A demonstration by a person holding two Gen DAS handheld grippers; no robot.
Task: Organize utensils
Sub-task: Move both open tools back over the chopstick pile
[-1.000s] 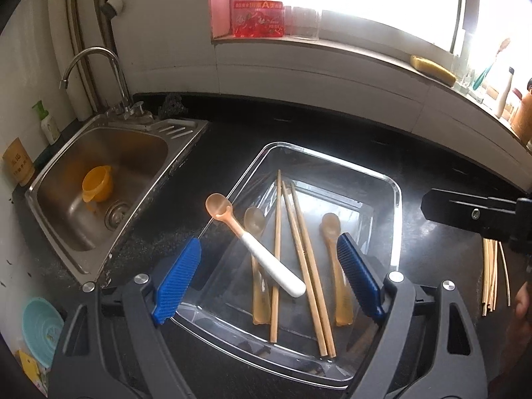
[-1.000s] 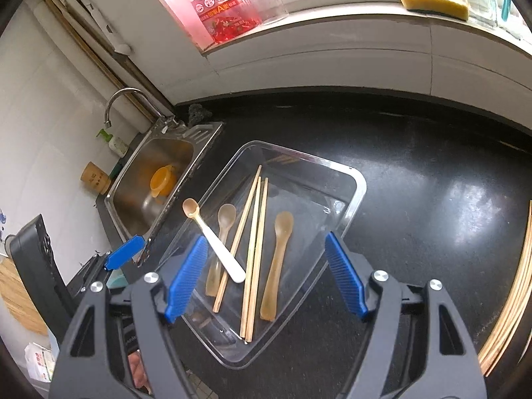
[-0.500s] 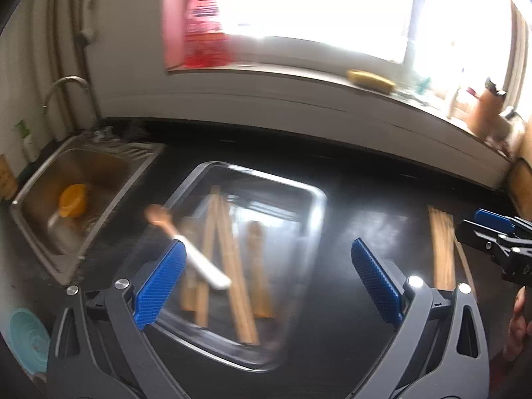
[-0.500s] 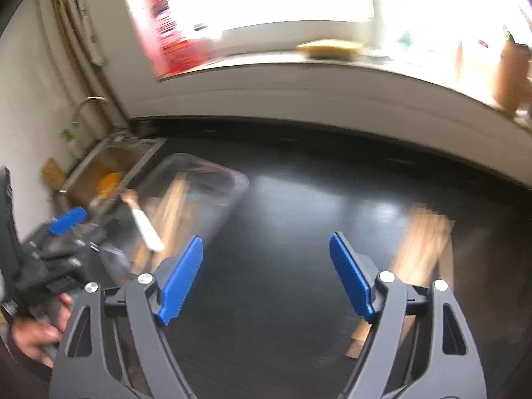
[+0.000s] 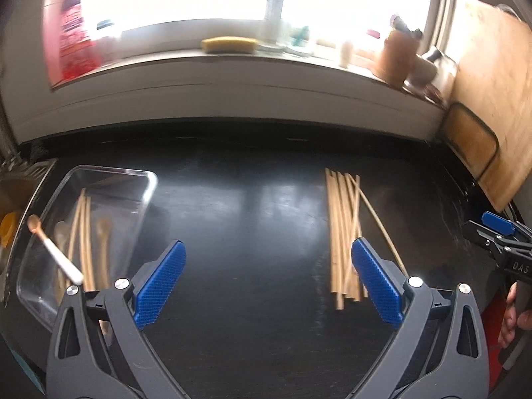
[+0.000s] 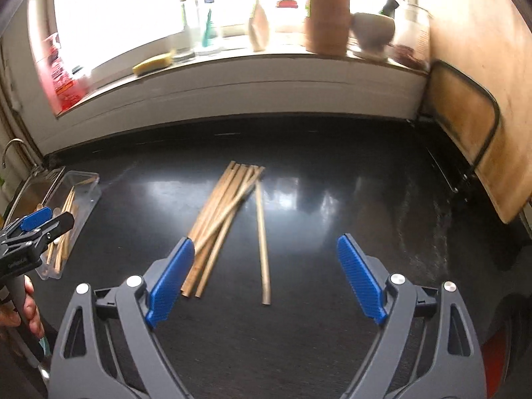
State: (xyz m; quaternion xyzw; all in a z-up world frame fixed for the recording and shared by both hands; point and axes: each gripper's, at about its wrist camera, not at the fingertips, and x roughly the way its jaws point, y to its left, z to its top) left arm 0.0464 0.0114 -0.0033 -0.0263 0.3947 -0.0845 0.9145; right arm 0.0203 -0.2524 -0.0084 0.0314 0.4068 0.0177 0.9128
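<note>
Two grippers hover empty over the black counter [image 6: 332,199], each with jaws spread wide; the right gripper's [image 6: 262,276] have just been opening, nothing between them. It faces the loose chopsticks [image 6: 222,219] mid-counter, probably the next pick. The left gripper [image 5: 266,286] hangs between that pile and the clear tray [image 5: 99,206] at the counter's sink end, which holds chopsticks and spoons. Bare counter lies between pile and tray; a cutting board [image 6: 482,106] leans at the far right edge.
</note>
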